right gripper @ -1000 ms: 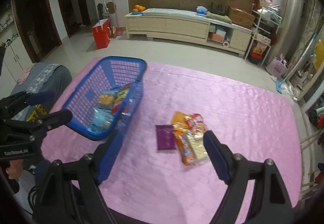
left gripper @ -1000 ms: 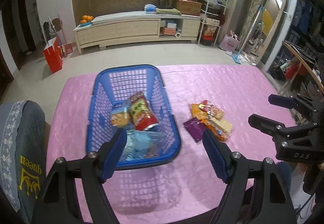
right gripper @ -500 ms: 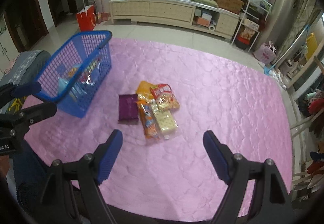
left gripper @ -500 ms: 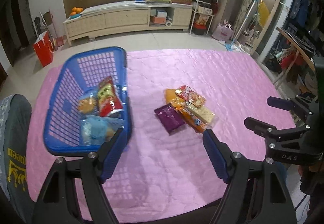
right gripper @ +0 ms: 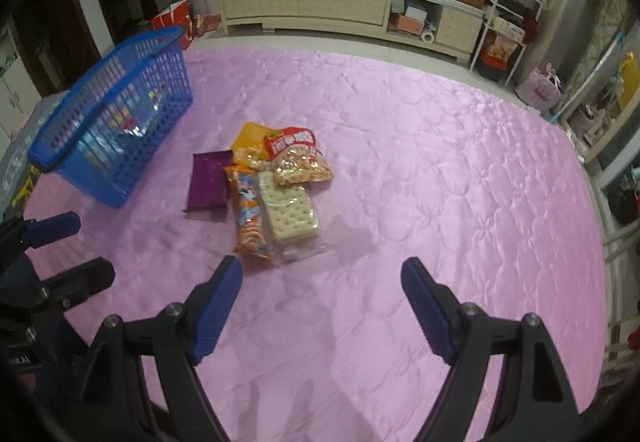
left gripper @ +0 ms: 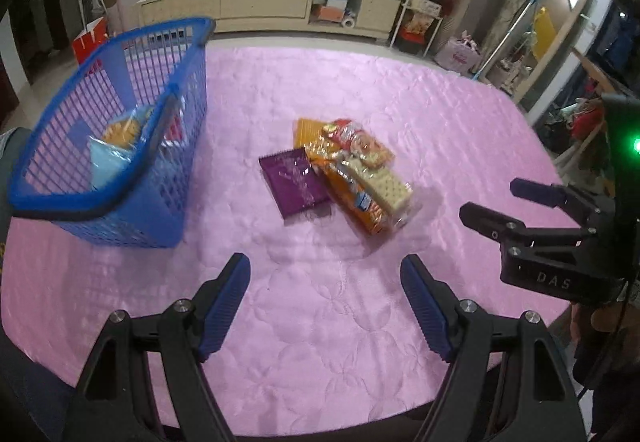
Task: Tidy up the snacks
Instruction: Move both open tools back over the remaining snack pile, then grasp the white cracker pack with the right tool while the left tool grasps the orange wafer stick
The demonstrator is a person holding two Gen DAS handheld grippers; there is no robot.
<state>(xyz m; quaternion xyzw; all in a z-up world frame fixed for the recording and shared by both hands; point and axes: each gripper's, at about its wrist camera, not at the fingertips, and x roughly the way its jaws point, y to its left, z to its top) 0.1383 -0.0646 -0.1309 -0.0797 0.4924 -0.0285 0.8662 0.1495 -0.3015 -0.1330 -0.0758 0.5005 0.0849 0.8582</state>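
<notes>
A blue plastic basket (left gripper: 120, 146) with several snack packs inside stands at the left of the pink table; it also shows in the right wrist view (right gripper: 116, 122). A pile of snacks lies mid-table: a purple pack (left gripper: 294, 182), an orange biscuit pack (left gripper: 356, 202), a clear cracker pack (left gripper: 384, 186), a red-topped bag (left gripper: 356, 138) and a yellow pack (left gripper: 306, 130). The same pile shows in the right wrist view, with the purple pack (right gripper: 208, 182) and cracker pack (right gripper: 288, 212). My left gripper (left gripper: 326, 274) is open and empty, short of the pile. My right gripper (right gripper: 320, 278) is open and empty, just before the pile.
The pink quilted cloth (right gripper: 460, 182) covers the whole table. Beyond it is a floor, a long cream cabinet (right gripper: 340, 10) and a wire shelf rack (right gripper: 508, 30). A grey chair back (left gripper: 8, 146) stands at the table's left edge.
Both grippers have swung right, away from the basket and toward the snack pile, and moved closer to it. Both stay open and empty.
</notes>
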